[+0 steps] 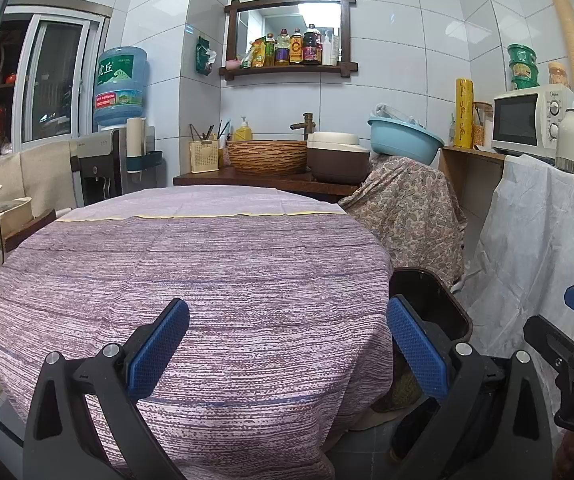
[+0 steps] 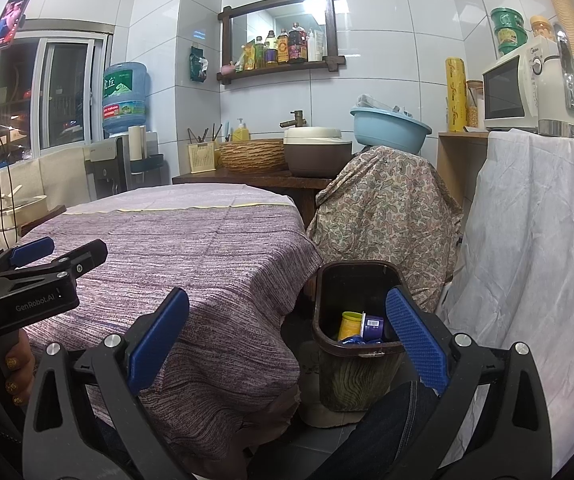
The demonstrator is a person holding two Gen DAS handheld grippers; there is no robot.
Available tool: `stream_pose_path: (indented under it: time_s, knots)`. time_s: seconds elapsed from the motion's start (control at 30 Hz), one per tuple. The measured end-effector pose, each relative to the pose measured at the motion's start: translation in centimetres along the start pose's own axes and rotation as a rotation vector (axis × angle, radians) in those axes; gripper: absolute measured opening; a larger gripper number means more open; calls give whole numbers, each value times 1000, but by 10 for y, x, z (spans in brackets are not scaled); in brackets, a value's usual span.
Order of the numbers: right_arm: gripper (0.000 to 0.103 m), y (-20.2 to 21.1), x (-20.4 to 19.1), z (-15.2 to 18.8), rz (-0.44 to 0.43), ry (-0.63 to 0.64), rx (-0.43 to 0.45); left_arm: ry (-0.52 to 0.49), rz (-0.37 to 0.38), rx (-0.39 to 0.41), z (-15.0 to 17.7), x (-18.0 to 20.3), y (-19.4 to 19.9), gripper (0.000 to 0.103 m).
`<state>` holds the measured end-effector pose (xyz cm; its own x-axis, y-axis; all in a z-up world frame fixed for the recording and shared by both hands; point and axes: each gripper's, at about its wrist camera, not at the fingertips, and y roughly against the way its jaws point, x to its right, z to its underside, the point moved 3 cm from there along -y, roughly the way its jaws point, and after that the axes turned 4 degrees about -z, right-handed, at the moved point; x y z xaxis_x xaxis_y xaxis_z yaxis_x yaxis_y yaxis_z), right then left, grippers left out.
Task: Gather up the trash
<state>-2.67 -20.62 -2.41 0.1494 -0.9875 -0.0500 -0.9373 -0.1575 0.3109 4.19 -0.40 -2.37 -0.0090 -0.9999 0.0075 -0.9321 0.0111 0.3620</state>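
Observation:
A dark brown trash bin (image 2: 329, 300) stands on the floor to the right of the round table (image 2: 175, 240). Inside it lie a yellow cup (image 2: 350, 323), a purple cup (image 2: 374, 326) and blue scraps (image 2: 353, 341). My right gripper (image 2: 287, 338) is open and empty, held low between the table's edge and the bin. My left gripper (image 1: 287, 344) is open and empty over the table's near edge. In the left wrist view the bin (image 1: 427, 296) shows at the right, its contents hidden. The left gripper also shows in the right wrist view (image 2: 43, 256).
The table (image 1: 191, 264) has a purple striped cloth. A chair under paisley cloth (image 2: 383, 208) stands behind the bin. A white sheet (image 2: 535, 248) hangs over a counter at the right with a microwave (image 2: 507, 92). A counter with a basket sink (image 2: 253, 154) is at the back.

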Motion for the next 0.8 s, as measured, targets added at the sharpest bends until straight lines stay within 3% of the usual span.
stream_pose_path:
  time_s: [0.8]
  knots:
    - [97, 0, 1, 2, -2, -2, -6, 5, -12, -10, 0, 2, 1, 98]
